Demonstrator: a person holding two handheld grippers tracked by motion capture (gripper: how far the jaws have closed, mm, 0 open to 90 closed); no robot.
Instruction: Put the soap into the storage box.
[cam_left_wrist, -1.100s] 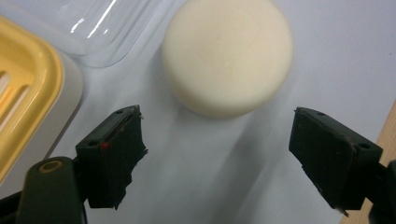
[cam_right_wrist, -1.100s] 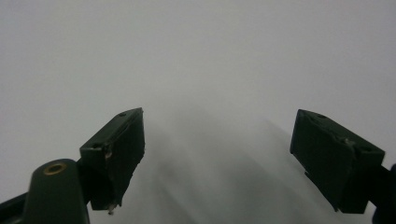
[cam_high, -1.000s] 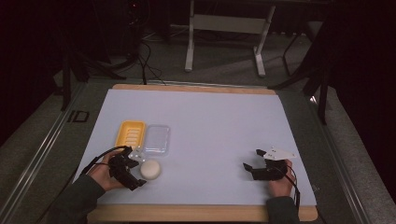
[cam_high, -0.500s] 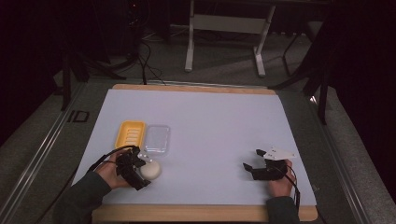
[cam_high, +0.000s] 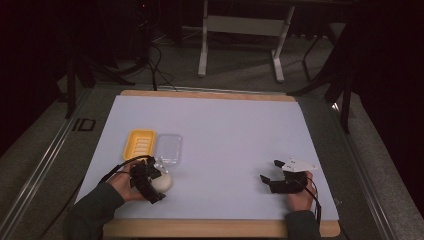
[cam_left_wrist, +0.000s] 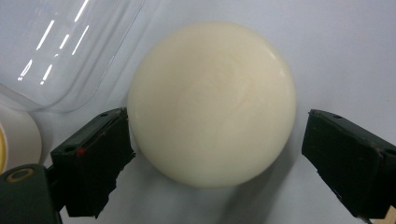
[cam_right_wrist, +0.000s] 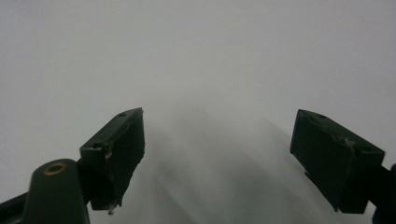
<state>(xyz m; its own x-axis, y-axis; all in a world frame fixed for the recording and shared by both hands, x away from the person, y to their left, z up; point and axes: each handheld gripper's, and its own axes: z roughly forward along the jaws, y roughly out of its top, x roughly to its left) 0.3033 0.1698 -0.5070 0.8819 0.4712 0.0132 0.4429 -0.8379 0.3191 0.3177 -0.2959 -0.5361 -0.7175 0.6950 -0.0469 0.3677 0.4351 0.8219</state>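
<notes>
The left tongs (cam_left_wrist: 212, 154) have just been opening and now straddle the smooth, cream-white round ball (cam_left_wrist: 212, 105), one pad at its flank, the other clear. It rests on the white surface (cam_high: 230, 130), just beside the clear plastic lid (cam_high: 168, 149) and yellow rectangular tray (cam_high: 139, 144). Well apart, the right tongs (cam_right_wrist: 217, 154) gape empty.

The table (cam_high: 215, 227) has a wooden edge and a white sheet (cam_high: 220, 135) covers its top. Around it the floor (cam_high: 240, 70) is grey and the room is dark. Behind the table stands a light metal frame (cam_high: 240, 35) with two legs. Black cables (cam_high: 155, 60) lie on the floor at the left.
</notes>
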